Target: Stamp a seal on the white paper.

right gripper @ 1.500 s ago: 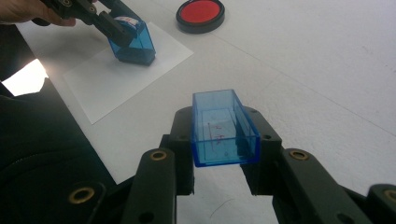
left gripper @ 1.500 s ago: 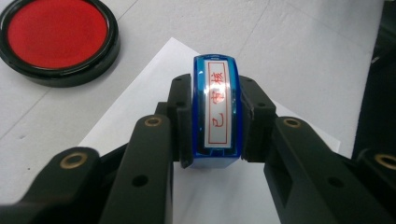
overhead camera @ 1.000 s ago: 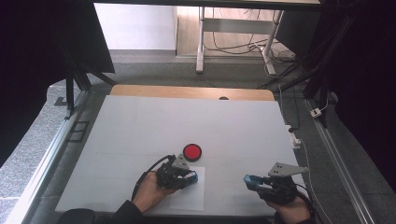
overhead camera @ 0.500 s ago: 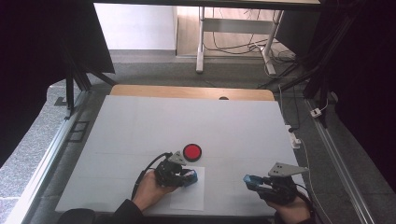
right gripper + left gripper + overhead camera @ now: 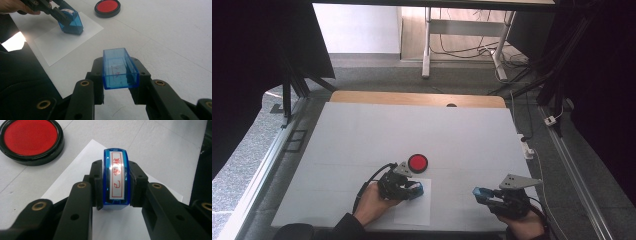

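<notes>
Low in the frame, my left gripper [image 5: 412, 189] clamps the blue stamp [image 5: 116, 180] down on the white paper [image 5: 414, 210]. At lower right, my right gripper [image 5: 484, 196] holds the stamp's blue cap [image 5: 119, 68], open side up, above the table [image 5: 362, 130]

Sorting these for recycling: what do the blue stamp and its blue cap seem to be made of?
The stamp looks like glossy translucent blue plastic with a printed label on top; light glints along its edges. The cap seems to be the same clear blue plastic, since the table shows through its walls.

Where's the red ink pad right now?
In the high view the red ink pad sits on the table just beyond the white paper, close to the left gripper holding the stamp.
</notes>
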The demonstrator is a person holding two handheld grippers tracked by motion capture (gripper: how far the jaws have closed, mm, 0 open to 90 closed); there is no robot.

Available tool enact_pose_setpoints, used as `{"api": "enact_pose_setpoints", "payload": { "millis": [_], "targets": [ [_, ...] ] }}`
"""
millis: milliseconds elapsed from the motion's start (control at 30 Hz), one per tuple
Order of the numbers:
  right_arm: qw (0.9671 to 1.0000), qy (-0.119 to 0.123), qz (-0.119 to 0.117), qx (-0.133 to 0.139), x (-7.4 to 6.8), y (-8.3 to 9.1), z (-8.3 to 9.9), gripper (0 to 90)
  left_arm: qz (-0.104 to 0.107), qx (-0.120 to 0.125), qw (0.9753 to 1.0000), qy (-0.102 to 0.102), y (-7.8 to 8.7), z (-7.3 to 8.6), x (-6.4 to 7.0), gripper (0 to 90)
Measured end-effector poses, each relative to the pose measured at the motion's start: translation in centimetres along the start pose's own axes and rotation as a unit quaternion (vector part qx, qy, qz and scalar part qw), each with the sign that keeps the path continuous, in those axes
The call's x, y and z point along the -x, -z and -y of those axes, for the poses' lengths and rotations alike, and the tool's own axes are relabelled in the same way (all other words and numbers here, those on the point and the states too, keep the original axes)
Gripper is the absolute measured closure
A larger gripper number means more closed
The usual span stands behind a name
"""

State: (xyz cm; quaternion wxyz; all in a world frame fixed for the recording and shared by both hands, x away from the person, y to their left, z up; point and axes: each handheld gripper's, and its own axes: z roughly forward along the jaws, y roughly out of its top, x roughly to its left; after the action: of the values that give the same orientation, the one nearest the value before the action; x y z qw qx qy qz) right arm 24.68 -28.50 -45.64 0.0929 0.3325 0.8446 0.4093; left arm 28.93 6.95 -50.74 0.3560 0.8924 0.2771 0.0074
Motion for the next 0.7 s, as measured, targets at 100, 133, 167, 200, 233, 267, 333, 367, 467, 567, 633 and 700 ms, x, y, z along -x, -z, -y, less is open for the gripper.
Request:
{"api": "enact_pose_setpoints", "payload": {
  "millis": [100,133,167,200,233,267,333,367,467,567,633,700],
  "targets": [
    [1.0,0.001,0.001,-0.001,0.0,0.0,0.0,68.2,0.003,-0.001,1.0,0.0,0.0,0.0,0.0,69.8],
    [1.0,0.001,0.001,-0.001,0.0,0.0,0.0,68.1,0.003,-0.001,1.0,0.001,0.1,-0.1,0.0,69.8],
    [1.0,0.001,0.001,-0.001,0.0,0.0,0.0,68.2,0.004,0.0,1.0,0.0,0.1,-0.1,0.0,69.8],
    [1.0,0.001,0.001,-0.001,0.0,0.0,0.0,68.2,0.005,0.001,1.0,0.0,0.2,-0.1,0.0,69.8],
    [1.0,0.001,0.001,-0.001,0.0,0.0,0.0,68.2,0.005,0.002,1.0,0.0,0.2,-0.1,0.0,69.8],
    [1.0,0.001,0.001,-0.001,0.0,0.0,0.0,68.2,0.005,0.001,1.0,-0.002,0.3,-0.2,0.0,69.8],
    [1.0,0.001,0.001,-0.001,0.0,0.0,0.0,68.2,0.007,0.004,1.0,-0.001,0.5,-0.2,0.1,69.8],
    [1.0,0.001,0.001,-0.001,0.0,0.0,0.0,68.1,0.007,0.005,1.0,-0.002,0.6,-0.3,0.1,69.8],
    [1.0,0.001,0.001,-0.001,0.0,0.0,0.0,68.1,0.011,0.011,0.9999,-0.002,1.0,-0.4,0.1,69.8],
    [1.0,-0.001,0.0,0.0,0.0,0.0,0.0,68.1,0.015,0.017,0.9997,-0.003,1.4,-0.5,0.1,69.8],
    [1.0,-0.003,0.0,0.0,0.0,0.1,0.0,68.1,0.017,0.02,0.9997,-0.005,1.7,-0.6,0.0,69.8],
    [1.0,-0.004,0.003,-0.002,0.0,0.1,0.0,68.1,0.019,0.024,0.9995,-0.006,2.0,-0.7,0.0,69.8]
  ]
}}
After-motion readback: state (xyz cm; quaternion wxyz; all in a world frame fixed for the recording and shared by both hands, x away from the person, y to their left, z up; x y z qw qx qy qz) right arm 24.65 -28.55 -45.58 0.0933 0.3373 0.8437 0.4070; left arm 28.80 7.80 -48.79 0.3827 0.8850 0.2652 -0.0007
